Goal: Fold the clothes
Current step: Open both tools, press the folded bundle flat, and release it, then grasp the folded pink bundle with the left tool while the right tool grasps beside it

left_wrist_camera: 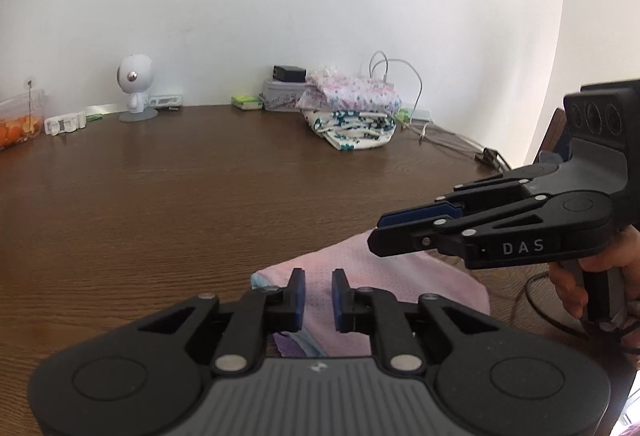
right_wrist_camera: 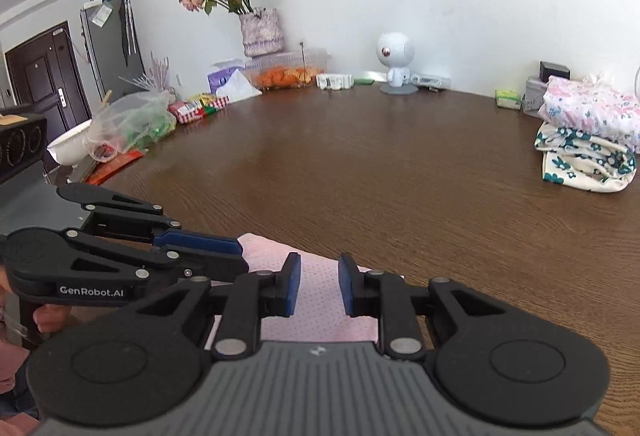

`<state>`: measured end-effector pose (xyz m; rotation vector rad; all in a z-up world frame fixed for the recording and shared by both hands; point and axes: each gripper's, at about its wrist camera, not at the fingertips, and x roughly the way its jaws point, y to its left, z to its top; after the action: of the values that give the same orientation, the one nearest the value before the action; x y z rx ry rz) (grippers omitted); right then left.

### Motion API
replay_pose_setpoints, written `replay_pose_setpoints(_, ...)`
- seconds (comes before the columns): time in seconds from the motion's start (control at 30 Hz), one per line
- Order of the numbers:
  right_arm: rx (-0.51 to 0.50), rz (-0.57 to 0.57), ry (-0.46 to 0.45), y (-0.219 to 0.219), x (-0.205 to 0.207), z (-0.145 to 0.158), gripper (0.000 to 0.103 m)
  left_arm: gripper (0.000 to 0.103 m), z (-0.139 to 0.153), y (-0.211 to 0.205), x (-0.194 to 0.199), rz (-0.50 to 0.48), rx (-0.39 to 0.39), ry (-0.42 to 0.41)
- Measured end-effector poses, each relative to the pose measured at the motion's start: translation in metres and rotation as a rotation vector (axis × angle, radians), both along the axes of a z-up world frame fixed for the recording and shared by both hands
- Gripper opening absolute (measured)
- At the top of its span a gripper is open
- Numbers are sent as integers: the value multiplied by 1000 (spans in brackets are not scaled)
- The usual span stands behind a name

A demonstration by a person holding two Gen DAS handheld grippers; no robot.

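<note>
A pink garment (left_wrist_camera: 372, 276) lies at the near edge of the brown table (left_wrist_camera: 180, 188). The left gripper (left_wrist_camera: 319, 298) hangs over it with jaws parted and empty, cloth showing between them. The right gripper (right_wrist_camera: 319, 286) is likewise released above it. Folded clothes (right_wrist_camera: 588, 132) sit far right.

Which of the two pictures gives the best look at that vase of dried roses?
The right wrist view: the vase of dried roses stands whole against the wall at the far left of the table, blooms and woven cover both clear. The left wrist view does not show it at all; it lies outside that frame.
</note>
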<state>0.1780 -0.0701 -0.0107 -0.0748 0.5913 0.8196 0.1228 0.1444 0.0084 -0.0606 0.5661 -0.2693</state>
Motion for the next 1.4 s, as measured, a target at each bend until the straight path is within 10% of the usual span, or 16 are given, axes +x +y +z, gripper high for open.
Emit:
replay_pose_setpoints(0.47,-93,13,-14,-2,-42,-14,26,14,-8,-15,-27,-14,26,3)
replay_pose_setpoints(0.6,-26,-28,-46,-17,-53,2,58,63,10,-12,-47,26,11,-75)
replay_pose_setpoints(0.77,25,-65,-53,-30,-71,12,103,88,22,-17,-74,52,-6,-115)
replay_pose_setpoints(0.93,42,-104,-37,-38,-88,10,103,103,18,-26,-101,148,-43,-88)
replay_pose_setpoints(1.4,119,-181,54,-49,-101,-3,103,103,9,-25,-108,197,-106,31)
